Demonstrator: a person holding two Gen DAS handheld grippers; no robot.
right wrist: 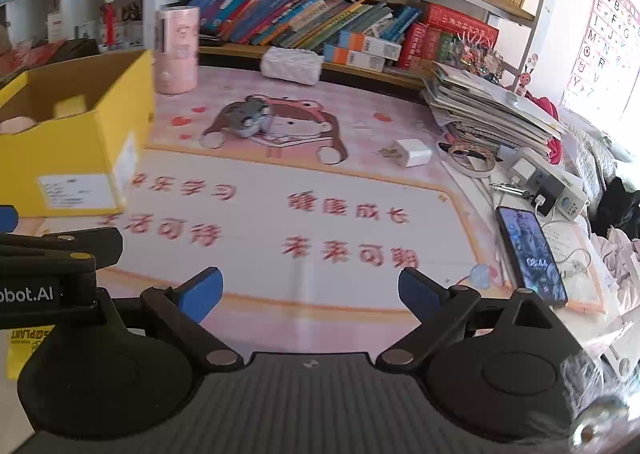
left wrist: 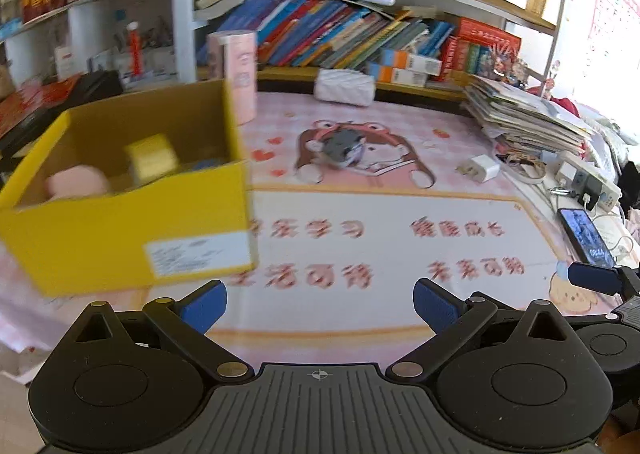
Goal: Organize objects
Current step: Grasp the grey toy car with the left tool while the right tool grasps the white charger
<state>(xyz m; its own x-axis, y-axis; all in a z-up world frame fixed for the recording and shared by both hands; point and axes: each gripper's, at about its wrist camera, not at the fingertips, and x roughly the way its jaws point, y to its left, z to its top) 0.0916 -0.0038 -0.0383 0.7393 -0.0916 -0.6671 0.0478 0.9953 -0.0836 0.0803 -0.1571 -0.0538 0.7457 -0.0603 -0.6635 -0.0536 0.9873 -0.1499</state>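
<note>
We hold both grippers low over the pink worktop (right wrist: 280, 254), and both are spread wide with nothing between the pads — the left gripper (left wrist: 320, 306) and the right gripper (right wrist: 310, 292) alike. The yellow box (left wrist: 120, 230) sits to the left and already holds a pink thing and a yellow block. Loose things remain: a small grey toy (right wrist: 250, 118) near the middle of the mat, and a white charger (right wrist: 412, 152) further right, near the stack of papers (right wrist: 488, 110). We judge the risks from here to be two: the charger's prongs could snag or tip it in a pinch, and a hasty carry might clip the box's near wall — the left view is blurred.
</note>
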